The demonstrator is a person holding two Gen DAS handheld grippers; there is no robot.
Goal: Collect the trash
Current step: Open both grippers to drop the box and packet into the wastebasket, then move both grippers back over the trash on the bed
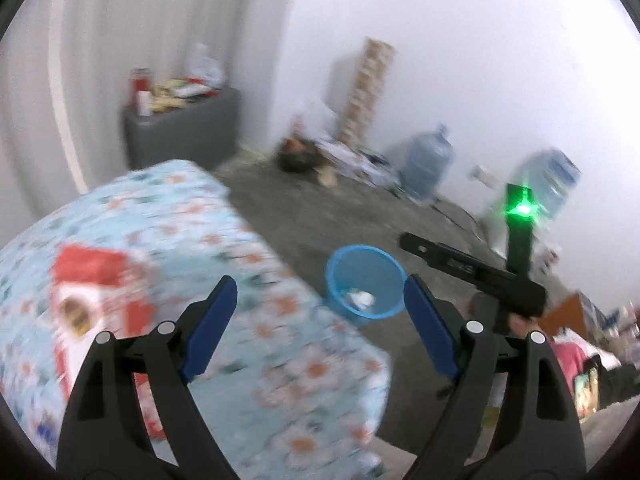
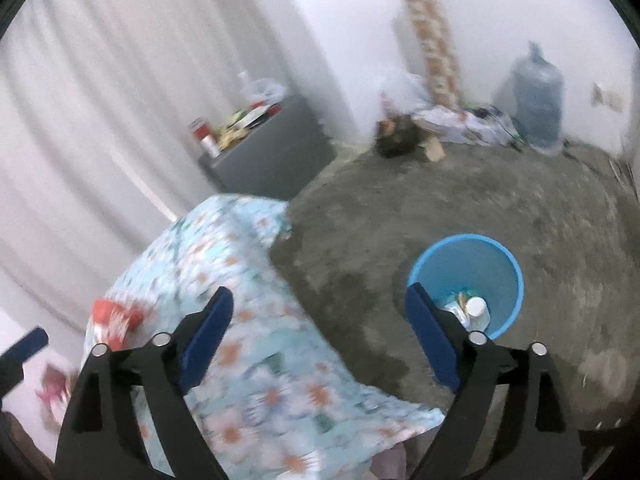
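1. The table under a floral tablecloth (image 1: pixel 224 280) is the pickup area; a red-and-white carton (image 1: pixel 92 300) lies on it, blurred, near the left gripper (image 1: pixel 318 320).
2. The blue wastebasket (image 2: pixel 468 280) stands on the floor beside the table, already holding a bottle (image 2: pixel 477 312) and wrappers.
3. Both grippers are spread wide and empty; the right gripper (image 2: pixel 318 328) hangs above the table edge.
4. The left one should probably settle before closing squarely across the carton.
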